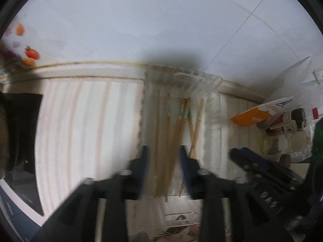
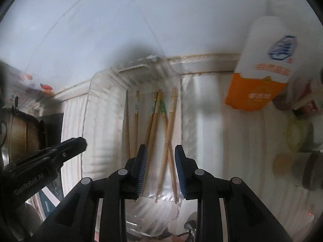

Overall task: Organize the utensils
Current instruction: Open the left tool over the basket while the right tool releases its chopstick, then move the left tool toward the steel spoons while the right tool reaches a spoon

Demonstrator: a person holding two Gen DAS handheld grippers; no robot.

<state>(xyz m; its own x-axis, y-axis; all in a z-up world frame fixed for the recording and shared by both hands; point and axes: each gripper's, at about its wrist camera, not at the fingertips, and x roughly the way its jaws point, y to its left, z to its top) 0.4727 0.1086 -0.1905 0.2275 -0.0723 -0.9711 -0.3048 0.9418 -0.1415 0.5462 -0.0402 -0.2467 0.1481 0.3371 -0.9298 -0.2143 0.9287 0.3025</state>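
The wooden chopsticks [image 1: 175,133] lie loose in a clear plastic tray [image 1: 214,109] that sits on the striped cloth [image 1: 84,125] of the counter, up against the white tiled wall [image 1: 141,20]; most of them lie roughly side by side along the tray, while two on its right side cross each other in an X; several carry green or pale patterned bands near their thicker ends, which point towards the wall.

Over them hangs the left gripper [image 1: 164,153], pointing steeply down; its jaws stand partly apart with a few of the sticks showing in the gap, and the pads do not press on any of them; the view from it is blurred. Just beside it, to the right, the right gripper [image 2: 159,151] points down at the same tray; its jaws are also partly apart, straddling the crossed pair and the stick next to them, and nothing is clamped there either. Whether either set of fingertips touches the tray floor I cannot tell.

Further right on the counter stands an orange and white carton [image 2: 262,74] tilted against the wall, with bottles and jars [image 1: 294,119] crowded behind it, too smeared to name; at the far left, stickers of fruit [image 1: 32,53] show on the wall, and a dark pot [image 2: 22,133] sits by the counter's left end.
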